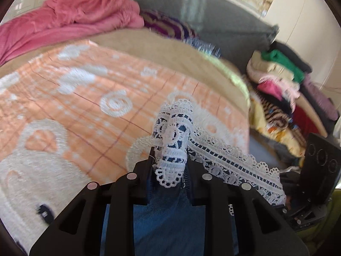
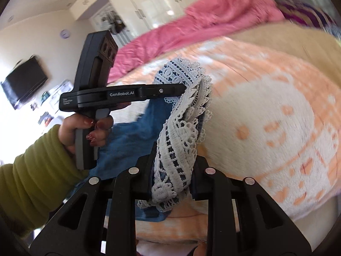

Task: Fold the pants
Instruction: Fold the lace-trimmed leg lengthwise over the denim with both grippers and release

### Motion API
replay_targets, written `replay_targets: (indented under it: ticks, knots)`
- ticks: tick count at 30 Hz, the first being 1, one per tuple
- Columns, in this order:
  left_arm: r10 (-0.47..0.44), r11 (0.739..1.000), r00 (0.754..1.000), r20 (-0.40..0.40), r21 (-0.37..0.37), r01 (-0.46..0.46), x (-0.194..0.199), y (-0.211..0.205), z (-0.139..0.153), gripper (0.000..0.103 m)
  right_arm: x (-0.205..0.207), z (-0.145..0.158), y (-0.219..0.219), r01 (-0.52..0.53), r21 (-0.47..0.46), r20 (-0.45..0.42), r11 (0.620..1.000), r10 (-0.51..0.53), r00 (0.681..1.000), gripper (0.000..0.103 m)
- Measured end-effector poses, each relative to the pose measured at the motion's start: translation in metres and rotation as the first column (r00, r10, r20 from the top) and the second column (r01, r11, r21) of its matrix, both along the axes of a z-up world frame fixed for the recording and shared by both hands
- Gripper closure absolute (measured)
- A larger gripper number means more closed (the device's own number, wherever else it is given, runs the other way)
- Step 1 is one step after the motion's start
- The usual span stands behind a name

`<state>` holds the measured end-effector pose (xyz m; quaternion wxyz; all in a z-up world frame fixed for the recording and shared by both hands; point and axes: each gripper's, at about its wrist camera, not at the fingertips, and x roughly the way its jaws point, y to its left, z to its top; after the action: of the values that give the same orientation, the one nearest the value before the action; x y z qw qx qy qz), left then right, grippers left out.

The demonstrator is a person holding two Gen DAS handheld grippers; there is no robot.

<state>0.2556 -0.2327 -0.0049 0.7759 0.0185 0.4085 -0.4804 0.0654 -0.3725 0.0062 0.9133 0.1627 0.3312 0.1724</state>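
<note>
The pants are blue denim [image 1: 166,215] with a white lace trim [image 1: 226,157] along the hem. In the left wrist view my left gripper [image 1: 170,160] is shut on a bunched fold of that lace, lifted off the bed. In the right wrist view my right gripper [image 2: 174,162] is shut on another part of the lace trim [image 2: 181,132], and blue denim [image 2: 136,132] hangs down to its left. Just beyond, the left gripper [image 2: 185,88] pinches the same lace band, held by a hand [image 2: 85,128] in a green sleeve [image 2: 32,170].
An orange and white patterned blanket [image 1: 85,106] covers the bed under the pants. A pink cover [image 1: 74,15] lies bunched at the far side. A pile of mixed clothes [image 1: 283,98] sits off the bed's right edge. A dark screen [image 2: 23,83] hangs on the wall.
</note>
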Motion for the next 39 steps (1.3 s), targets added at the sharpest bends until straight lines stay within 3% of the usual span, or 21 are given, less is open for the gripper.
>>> replay_targets:
  ticks: [6,9,16,18,20,22,24,25,28,31,35,37,39]
  knots:
    - [0.055,0.998,0.997,0.058,-0.018,-0.054,-0.015,0.071,0.022,0.077,-0.008,0.026,0.059,-0.148,-0.081,0.083,0.986,0.155,0.984,0.086]
    - [0.115,0.993,0.993,0.024,-0.005,-0.115,-0.018,0.106,0.014,0.075,-0.007,0.022,0.090,-0.221,-0.121,0.071,0.968,0.231,0.970,0.086]
    - [0.245,0.960,0.968,-0.051,0.156,-0.235,-0.028,0.154,-0.016,0.074,-0.004,-0.006,0.161,-0.365,-0.268,-0.015,0.891,0.376,0.927,0.086]
    - [0.320,0.936,0.943,-0.088,0.180,-0.301,-0.026,0.175,-0.017,0.055,-0.005,-0.007,0.177,-0.396,-0.306,-0.013,0.866,0.412,0.911,0.086]
    - [0.419,0.901,0.893,-0.162,0.191,-0.388,-0.023,0.203,-0.018,0.050,-0.011,-0.006,0.197,-0.426,-0.365,0.000,0.828,0.458,0.889,0.084]
    - [0.466,0.885,0.855,-0.228,0.130,-0.448,-0.028,0.232,-0.014,0.048,-0.017,-0.012,0.215,-0.470,-0.414,-0.019,0.780,0.509,0.861,0.080]
    - [0.483,0.868,0.818,-0.312,0.051,-0.494,-0.033,0.258,-0.017,0.034,-0.020,-0.025,0.229,-0.506,-0.442,-0.071,0.741,0.533,0.843,0.075]
    - [0.487,0.858,0.800,-0.351,0.023,-0.512,-0.035,0.267,-0.022,0.033,-0.021,-0.034,0.234,-0.530,-0.440,-0.103,0.725,0.545,0.832,0.073]
    - [0.496,0.834,0.755,-0.429,-0.008,-0.552,-0.037,0.282,-0.039,0.032,-0.030,-0.038,0.234,-0.566,-0.415,-0.112,0.712,0.577,0.809,0.057]
    - [0.505,0.822,0.725,-0.469,0.004,-0.570,-0.033,0.279,-0.054,0.032,-0.031,-0.021,0.218,-0.588,-0.338,-0.072,0.735,0.603,0.794,0.050]
    - [0.480,0.825,0.733,-0.482,-0.038,-0.564,-0.026,0.268,-0.053,0.032,-0.007,0.009,0.172,-0.477,-0.286,0.010,0.831,0.500,0.866,0.040]
    - [0.475,0.832,0.740,-0.476,-0.032,-0.554,-0.022,0.259,-0.054,0.032,0.022,0.013,0.147,-0.391,-0.282,-0.004,0.876,0.407,0.913,0.040]
    - [0.481,0.842,0.746,-0.460,0.006,-0.539,-0.021,0.250,-0.056,0.034,0.051,0.010,0.129,-0.339,-0.289,-0.060,0.895,0.336,0.940,0.040]
